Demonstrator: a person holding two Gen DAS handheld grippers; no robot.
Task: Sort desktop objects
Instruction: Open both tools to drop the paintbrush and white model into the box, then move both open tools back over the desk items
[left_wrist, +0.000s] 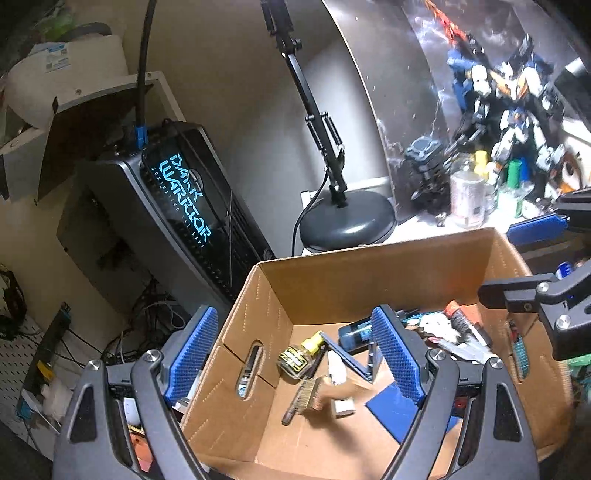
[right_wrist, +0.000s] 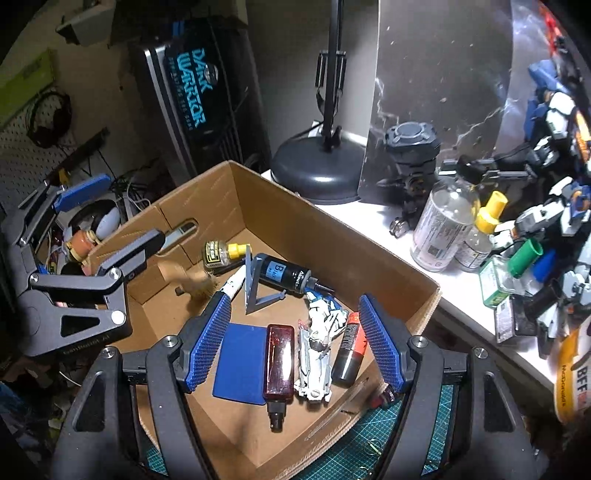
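Left wrist view: left gripper (left_wrist: 299, 350) poised over the corrugated cardboard box (left_wrist: 273, 291), ribbed blue pads spread wide, holding nothing; a blurred bristle brush (left_wrist: 306, 397) lies below. Right wrist view: right gripper (right_wrist: 295, 339) likewise wide and empty above a flat blue card (right_wrist: 242, 363), translucent red bottle (right_wrist: 279, 363) and black cylindrical tube (right_wrist: 286, 275) on the box floor

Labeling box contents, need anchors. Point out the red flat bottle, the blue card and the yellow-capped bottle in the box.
red flat bottle (right_wrist: 279, 360): right wrist view, middle of its flat body.
blue card (right_wrist: 242, 363): right wrist view, centre of its face.
yellow-capped bottle (right_wrist: 221, 253): right wrist view, where label meets cap; it lies on its side.
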